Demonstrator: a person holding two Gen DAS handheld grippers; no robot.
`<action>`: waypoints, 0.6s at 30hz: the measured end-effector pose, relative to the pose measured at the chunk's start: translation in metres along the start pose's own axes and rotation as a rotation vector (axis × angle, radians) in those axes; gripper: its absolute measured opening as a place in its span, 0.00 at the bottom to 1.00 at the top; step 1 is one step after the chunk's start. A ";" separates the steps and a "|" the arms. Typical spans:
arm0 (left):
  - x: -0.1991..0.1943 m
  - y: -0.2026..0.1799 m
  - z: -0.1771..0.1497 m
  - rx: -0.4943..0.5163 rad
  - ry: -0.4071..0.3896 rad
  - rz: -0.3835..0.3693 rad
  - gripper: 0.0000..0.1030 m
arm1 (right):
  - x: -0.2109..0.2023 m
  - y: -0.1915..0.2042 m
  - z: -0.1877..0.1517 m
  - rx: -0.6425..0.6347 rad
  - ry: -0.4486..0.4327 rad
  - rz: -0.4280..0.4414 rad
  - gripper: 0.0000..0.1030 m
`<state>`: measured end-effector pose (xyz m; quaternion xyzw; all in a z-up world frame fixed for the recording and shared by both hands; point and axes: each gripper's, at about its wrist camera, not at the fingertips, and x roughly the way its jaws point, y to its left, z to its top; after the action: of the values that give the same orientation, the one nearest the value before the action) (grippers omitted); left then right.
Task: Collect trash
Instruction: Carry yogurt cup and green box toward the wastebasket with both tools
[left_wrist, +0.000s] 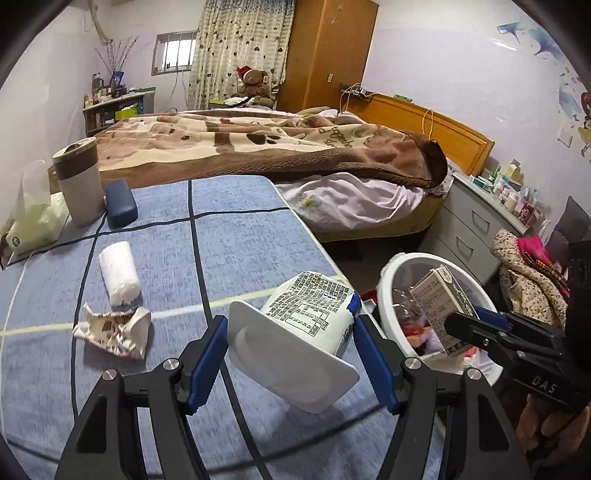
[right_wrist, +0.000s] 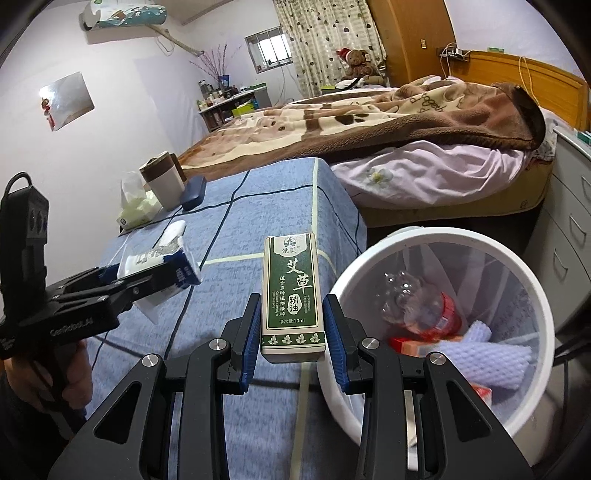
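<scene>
My left gripper (left_wrist: 291, 354) is shut on a white yogurt cup (left_wrist: 306, 325) with black print, held tilted above the blue checked table (left_wrist: 236, 243) near its right edge. My right gripper (right_wrist: 292, 332) is shut on a green and white carton (right_wrist: 291, 291), held upright beside the white trash bin (right_wrist: 532, 295). The bin (left_wrist: 388, 273) holds a crushed bottle (right_wrist: 421, 299), foam wrap and red packets. A crumpled wrapper (left_wrist: 114, 328) and a white tissue roll (left_wrist: 120, 273) lie on the table. The left gripper with the cup shows in the right wrist view (right_wrist: 155, 273).
A beige cup (left_wrist: 79, 181), a dark blue case (left_wrist: 121, 206) and a tissue pack (left_wrist: 33, 214) stand at the table's far left. A bed with a brown blanket (left_wrist: 258, 147) lies behind. A grey drawer unit (left_wrist: 476, 218) stands right of the bin.
</scene>
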<state>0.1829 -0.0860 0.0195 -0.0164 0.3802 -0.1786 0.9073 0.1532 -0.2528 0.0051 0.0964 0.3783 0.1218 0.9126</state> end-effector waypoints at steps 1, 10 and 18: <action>-0.005 -0.003 -0.003 -0.001 -0.004 -0.004 0.67 | -0.002 0.000 -0.001 -0.001 -0.002 -0.002 0.33; -0.019 -0.025 -0.009 0.015 -0.013 -0.041 0.67 | -0.020 -0.006 -0.007 0.007 -0.023 -0.028 0.33; -0.011 -0.049 -0.009 0.054 0.003 -0.082 0.67 | -0.029 -0.020 -0.012 0.038 -0.041 -0.056 0.33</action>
<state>0.1540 -0.1274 0.0288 -0.0073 0.3755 -0.2256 0.8989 0.1279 -0.2797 0.0110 0.1055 0.3644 0.0871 0.9211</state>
